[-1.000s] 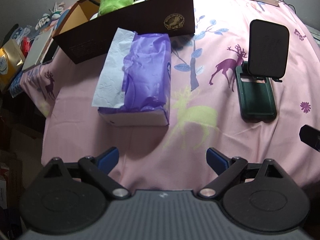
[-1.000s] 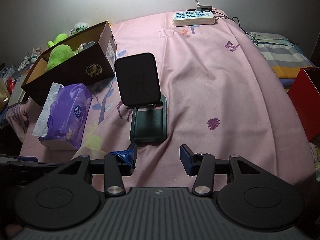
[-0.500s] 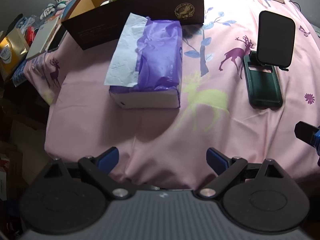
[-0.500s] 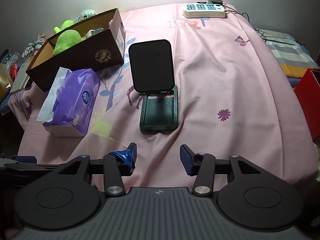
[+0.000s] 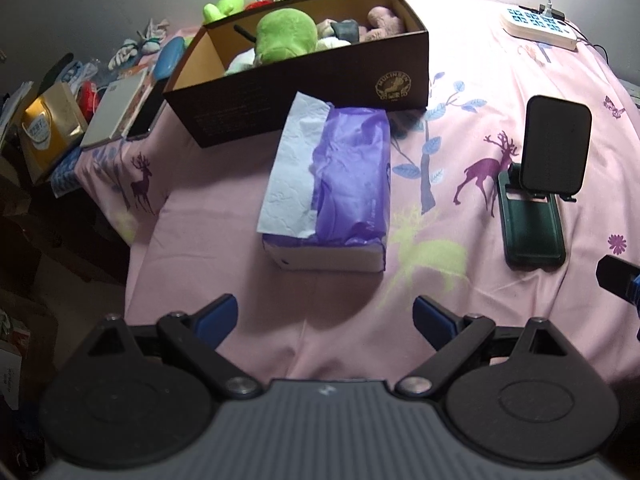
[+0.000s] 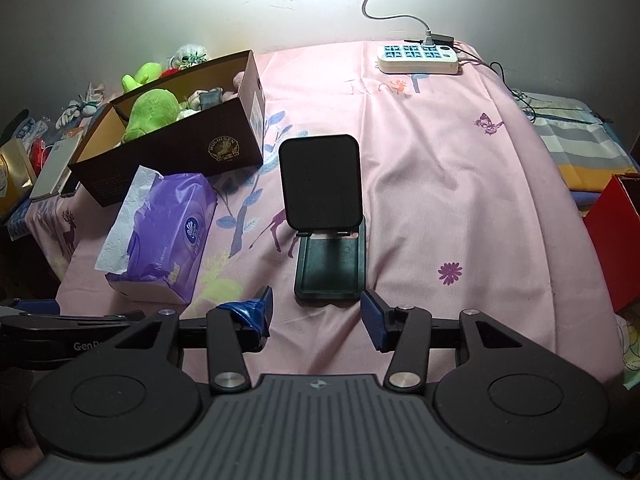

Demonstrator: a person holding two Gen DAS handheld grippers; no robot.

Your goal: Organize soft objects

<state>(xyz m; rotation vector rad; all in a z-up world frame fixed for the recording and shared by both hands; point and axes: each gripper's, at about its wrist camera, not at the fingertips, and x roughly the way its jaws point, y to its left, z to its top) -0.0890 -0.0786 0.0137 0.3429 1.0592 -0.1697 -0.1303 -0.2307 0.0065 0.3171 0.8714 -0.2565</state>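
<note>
A dark brown box [image 5: 304,84] [image 6: 180,152] stands at the back left of the pink cloth, holding a green plush [image 5: 286,38] [image 6: 150,114] and several other soft toys. In front of it lies a purple tissue pack [image 5: 340,184] [image 6: 164,236] with a white sheet sticking out. My left gripper [image 5: 325,318] hangs open above the cloth, short of the pack, nothing between its fingers. My right gripper [image 6: 317,312] is open just in front of a dark phone stand [image 6: 322,216] [image 5: 548,176]; its jaws are opening, with nothing between them.
More soft toys [image 5: 224,4] lie behind the box. Books and a yellow pack [image 5: 48,128] sit off the cloth's left edge. A white power strip [image 6: 418,58] with cables is at the back right. A red box [image 6: 616,240] stands at the far right.
Both grippers have risen and drawn back from the cloth, so the box, tissue pack and phone stand appear farther off. The inside of the box now shows in the left wrist view.
</note>
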